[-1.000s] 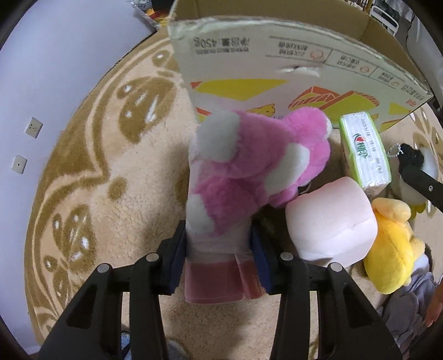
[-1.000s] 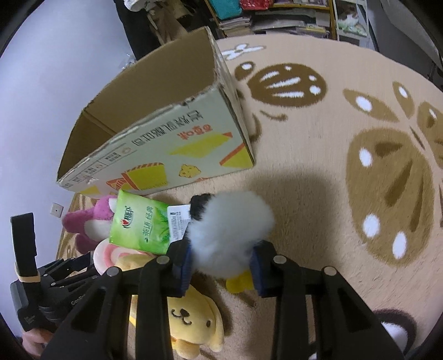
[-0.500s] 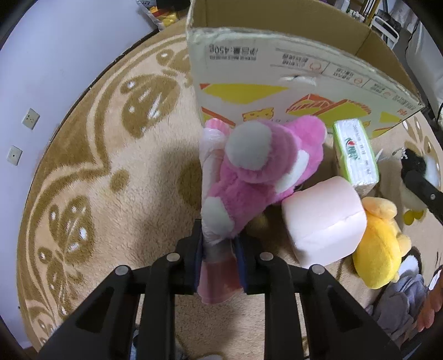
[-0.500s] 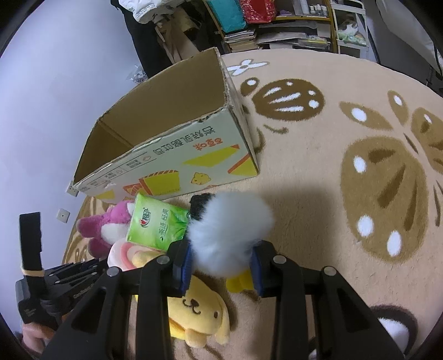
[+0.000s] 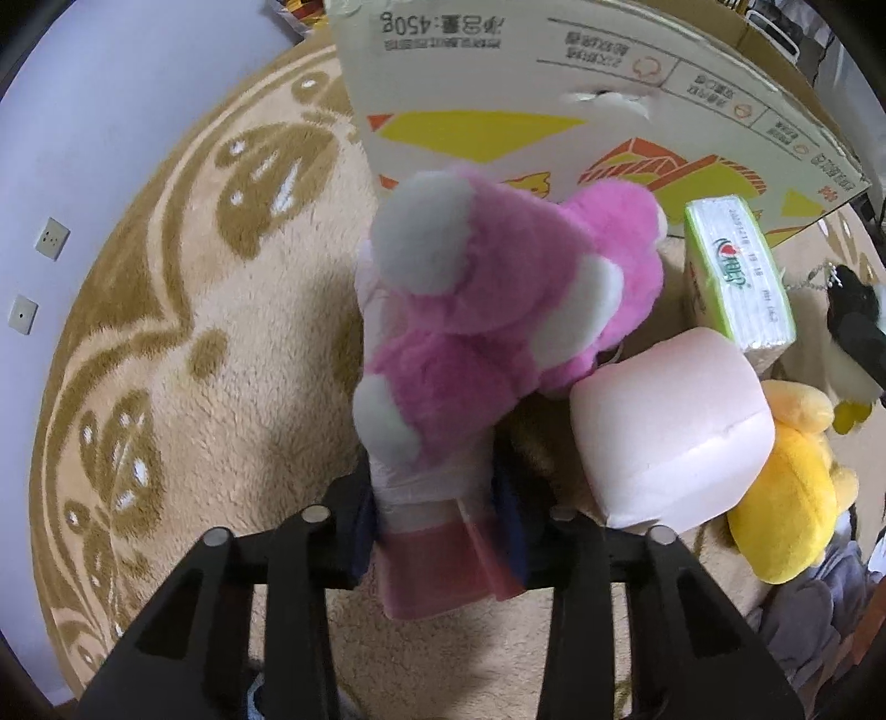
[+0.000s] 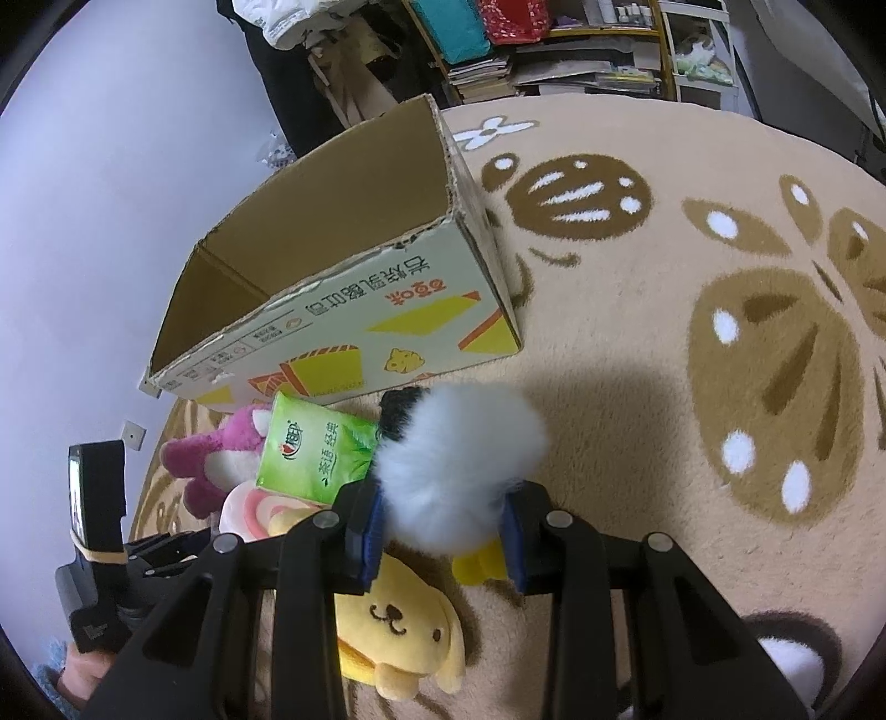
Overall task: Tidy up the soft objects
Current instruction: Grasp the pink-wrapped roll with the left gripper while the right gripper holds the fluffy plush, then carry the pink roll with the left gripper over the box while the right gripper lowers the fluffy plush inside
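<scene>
My left gripper [image 5: 437, 515] is shut on a pink and white plush bear [image 5: 498, 310] and holds it up in front of the cardboard box [image 5: 554, 72]. My right gripper [image 6: 443, 531] is shut on a white fluffy plush with a black head and yellow feet [image 6: 459, 454], held above the rug. The open box [image 6: 354, 288] stands behind it; the bear also shows in the right wrist view [image 6: 221, 448]. On the rug lie a pink foam roll [image 5: 670, 432], a yellow plush dog [image 6: 398, 626] and a green tissue pack [image 6: 315, 448].
A beige rug with brown patterns [image 6: 720, 332] covers the floor. A lilac wall with sockets [image 5: 50, 243] is at the left. Shelves with books and clutter [image 6: 554, 50] stand behind the box. Grey cloth [image 5: 803, 620] lies at the lower right.
My left gripper has moved closer to the box with the pink bear. My right gripper has risen with the white plush, so the inside of the box shows more.
</scene>
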The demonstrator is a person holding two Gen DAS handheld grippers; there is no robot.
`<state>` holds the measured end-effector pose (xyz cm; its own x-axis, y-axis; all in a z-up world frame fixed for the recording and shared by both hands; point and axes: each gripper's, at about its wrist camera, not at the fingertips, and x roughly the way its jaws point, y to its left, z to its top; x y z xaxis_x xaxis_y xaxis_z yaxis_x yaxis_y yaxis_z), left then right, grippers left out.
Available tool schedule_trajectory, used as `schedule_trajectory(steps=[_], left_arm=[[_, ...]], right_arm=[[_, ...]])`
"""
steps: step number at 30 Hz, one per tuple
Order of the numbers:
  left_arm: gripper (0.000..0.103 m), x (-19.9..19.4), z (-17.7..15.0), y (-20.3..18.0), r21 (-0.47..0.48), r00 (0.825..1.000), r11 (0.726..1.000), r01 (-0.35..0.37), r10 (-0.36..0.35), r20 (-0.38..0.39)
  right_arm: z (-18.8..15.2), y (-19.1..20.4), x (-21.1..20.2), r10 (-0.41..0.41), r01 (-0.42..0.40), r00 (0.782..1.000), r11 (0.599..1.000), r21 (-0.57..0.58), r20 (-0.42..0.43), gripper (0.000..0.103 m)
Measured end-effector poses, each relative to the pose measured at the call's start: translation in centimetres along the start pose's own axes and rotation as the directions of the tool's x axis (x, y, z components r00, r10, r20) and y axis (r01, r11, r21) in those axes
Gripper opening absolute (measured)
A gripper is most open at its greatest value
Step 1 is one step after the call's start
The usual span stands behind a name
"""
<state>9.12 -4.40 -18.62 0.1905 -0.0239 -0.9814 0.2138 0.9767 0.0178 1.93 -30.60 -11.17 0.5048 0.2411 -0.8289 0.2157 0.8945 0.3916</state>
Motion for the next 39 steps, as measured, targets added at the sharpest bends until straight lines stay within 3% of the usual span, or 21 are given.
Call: schedule_trajectory(steps=[2, 8, 11, 14, 18, 24, 33, 39], left_arm=[[0.015, -0.7, -0.2, -0.5, -0.006, 1.0, 1.0, 0.018, -0.017, 0.019], [0.014, -3.1, -0.6, 0.4, -0.043, 0.998, 0.999, -0.019, 0.022, 0.062], [0.014, -5.2, -0.6, 0.8, -0.064, 0.987, 0.996, -0.07, 0.079, 0.144], [0.014, -7.6, -0.7, 1.3, -0.09, 0.971, 0.994, -0.066, 0.084, 0.223], [0.014, -10.8, -1.0, 1.9, -0.108, 0.936, 0.992, -0.058, 0.092, 0.339], [0.014, -14.7, -0.9, 2.0, -0.099, 0.875, 0.995, 0.014, 0.035, 0.482], [0.014, -18.3, -1.1, 1.5, -0.042, 0.791, 0.998, 0.041, -0.007, 0.612], [0.014, -19.4, -0.5, 0.7, -0.007, 0.757, 0.999, 0.043, -0.028, 0.653]], right_arm=[[0.1, 0.1, -0.1, 0.003, -0.003, 1.0, 1.0, -0.004, 0.013, 0.036], [0.2, 0.8, -1.1, 0.006, -0.004, 0.999, 1.0, -0.031, 0.054, 0.036], [0.2, 1.0, -1.7, 0.011, -0.008, 0.997, 0.999, -0.034, 0.072, 0.036], [0.3, 1.4, -2.7, 0.019, -0.015, 0.995, 0.999, -0.042, 0.102, 0.036], [0.4, 2.1, -4.1, 0.025, -0.015, 0.989, 0.997, -0.071, 0.145, 0.036], [0.7, 3.6, -5.9, 0.048, -0.02, 0.976, 0.991, -0.129, 0.212, 0.035], [2.1, 5.2, -8.5, 0.106, -0.052, 0.943, 0.983, -0.175, 0.314, 0.035], [3.3, 6.4, -9.3, 0.137, -0.044, 0.906, 0.971, -0.233, 0.4, 0.035]])
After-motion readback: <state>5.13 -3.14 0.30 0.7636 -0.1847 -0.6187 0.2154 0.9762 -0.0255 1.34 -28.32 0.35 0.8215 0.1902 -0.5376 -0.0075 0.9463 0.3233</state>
